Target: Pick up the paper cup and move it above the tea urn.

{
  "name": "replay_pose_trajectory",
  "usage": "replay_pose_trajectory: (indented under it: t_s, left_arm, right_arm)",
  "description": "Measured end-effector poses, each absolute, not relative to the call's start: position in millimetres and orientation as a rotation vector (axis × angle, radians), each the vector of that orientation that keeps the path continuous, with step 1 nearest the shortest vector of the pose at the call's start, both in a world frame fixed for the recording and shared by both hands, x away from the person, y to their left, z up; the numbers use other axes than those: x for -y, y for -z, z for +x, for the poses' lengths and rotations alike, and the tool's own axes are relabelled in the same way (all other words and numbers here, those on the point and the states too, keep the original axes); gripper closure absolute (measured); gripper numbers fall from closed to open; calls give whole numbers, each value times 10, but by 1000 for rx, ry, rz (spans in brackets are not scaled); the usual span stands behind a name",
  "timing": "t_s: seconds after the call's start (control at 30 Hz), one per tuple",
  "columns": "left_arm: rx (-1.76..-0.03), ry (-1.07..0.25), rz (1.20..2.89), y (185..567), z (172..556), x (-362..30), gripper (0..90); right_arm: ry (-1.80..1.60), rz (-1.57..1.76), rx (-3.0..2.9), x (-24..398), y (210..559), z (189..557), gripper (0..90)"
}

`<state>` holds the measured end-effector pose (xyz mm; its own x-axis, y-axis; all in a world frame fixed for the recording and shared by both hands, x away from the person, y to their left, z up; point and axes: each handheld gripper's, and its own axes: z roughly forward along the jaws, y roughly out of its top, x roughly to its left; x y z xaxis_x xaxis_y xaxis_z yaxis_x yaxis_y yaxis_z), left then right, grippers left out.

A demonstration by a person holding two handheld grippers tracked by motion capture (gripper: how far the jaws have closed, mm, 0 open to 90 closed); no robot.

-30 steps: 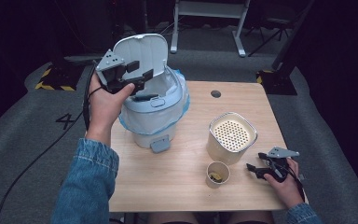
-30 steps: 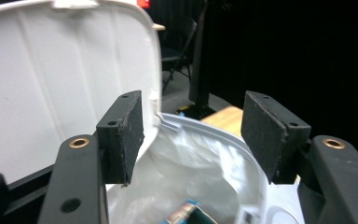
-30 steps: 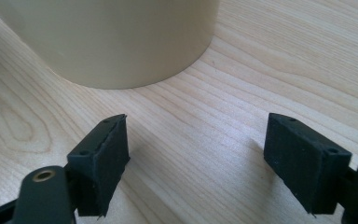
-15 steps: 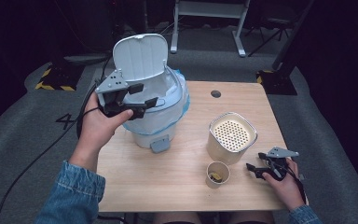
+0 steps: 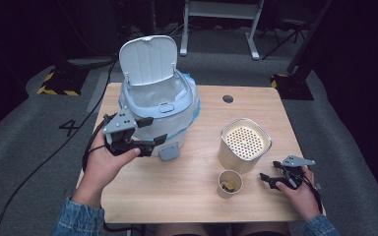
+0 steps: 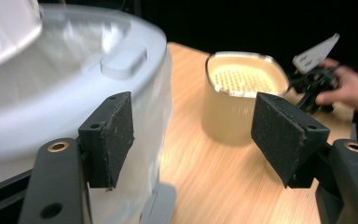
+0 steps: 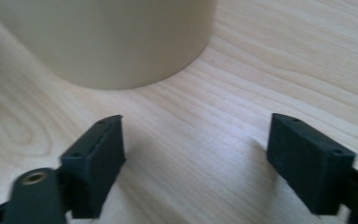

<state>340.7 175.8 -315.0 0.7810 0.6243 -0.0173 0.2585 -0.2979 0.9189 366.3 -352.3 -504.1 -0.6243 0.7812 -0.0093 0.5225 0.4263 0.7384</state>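
Observation:
A white and light-blue bin (image 5: 165, 105) with a plastic liner stands at the table's back left, its lid (image 5: 147, 59) upright. My left gripper (image 5: 153, 130) hovers at the bin's front, beside its wall (image 6: 51, 107). Its jaws have just been opening and nothing is between the pads (image 6: 114, 133). A cream container with a perforated top (image 5: 244, 142) (image 6: 242, 93) stands at the right. A paper cup (image 5: 230, 184) is in front of it. My right gripper (image 5: 268, 180) (image 7: 196, 158) rests low on the table beside them. Its jaws have just been opening on bare wood.
The wooden table (image 5: 187, 191) has a small dark grommet (image 5: 228, 99) near its back edge. A pale rounded wall (image 7: 121, 42) fills the top of the right gripper view; cup or container, I cannot tell. A cable (image 5: 64, 147) trails off the left edge.
My left hand has dropped from the raised lid down and toward me to the bin's front. The lid stays up. The right hand has kept its place.

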Motion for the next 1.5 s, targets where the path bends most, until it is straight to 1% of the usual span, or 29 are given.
replay_pose_trajectory:
  t_s: [0.1, 0.13, 0.17, 0.3, 0.33, 0.5, 0.67, 0.8, 1.0, 1.13, 1.2, 1.4, 1.43, 1.5]
  left_arm:
    - [-688, -420, 1901, 3301, 3354, -1790, 301]
    - [-698, -407, 1895, 3403, 3325, -1809, 300]
    - [-698, -407, 1895, 3403, 3325, -1809, 299]
    - [-716, -388, 1889, 3617, 3270, -1840, 290]
    - [-712, -399, 1899, 3698, 3245, -1852, 298]
    - [-710, -396, 1974, 3950, 3204, -1889, 296]
    - [-754, -379, 2034, 4134, 3222, -1893, 288]
    - [-813, -391, 2053, 4319, 3260, -2010, 283]
    - [-889, -345, 2048, 4535, 3279, -2102, 277]
    - [-914, -344, 2054, 4633, 3279, -2112, 279]
    - [-926, -312, 2114, 4755, 3278, -2136, 308]
    - [-978, -278, 2134, 4903, 3267, -2166, 294]
    - [-987, -278, 2143, 4939, 3260, -2172, 288]
    - [-998, -270, 2151, 4978, 3251, -2174, 283]
  right_arm:
    - [-1016, 1143, -2319, 3506, 5040, 3643, 163]
    - [-1018, 1144, -2318, 3506, 5040, 3642, 168]
    - [-1018, 1144, -2318, 3506, 5040, 3642, 168]
    - [-1000, 1157, -2332, 3499, 5015, 3619, 215]
    - [-992, 1141, -2352, 3499, 4997, 3606, 257]
    - [-983, 1093, -2418, 3506, 4958, 3555, 299]
    - [-998, 1064, -2436, 3494, 4885, 3468, 317]
    - [-1035, 1029, -2458, 3468, 4801, 3377, 329]
    - [-1057, 985, -2489, 3418, 4751, 3289, 331]
    - [-1065, 957, -2511, 3358, 4689, 3239, 329]
    - [-1080, 925, -2518, 3317, 4654, 3215, 319]
    - [-1099, 869, -2542, 3197, 4601, 3150, 282]
    - [-1109, 855, -2548, 3148, 4595, 3129, 252]
    - [-1132, 832, -2558, 3094, 4585, 3107, 249]
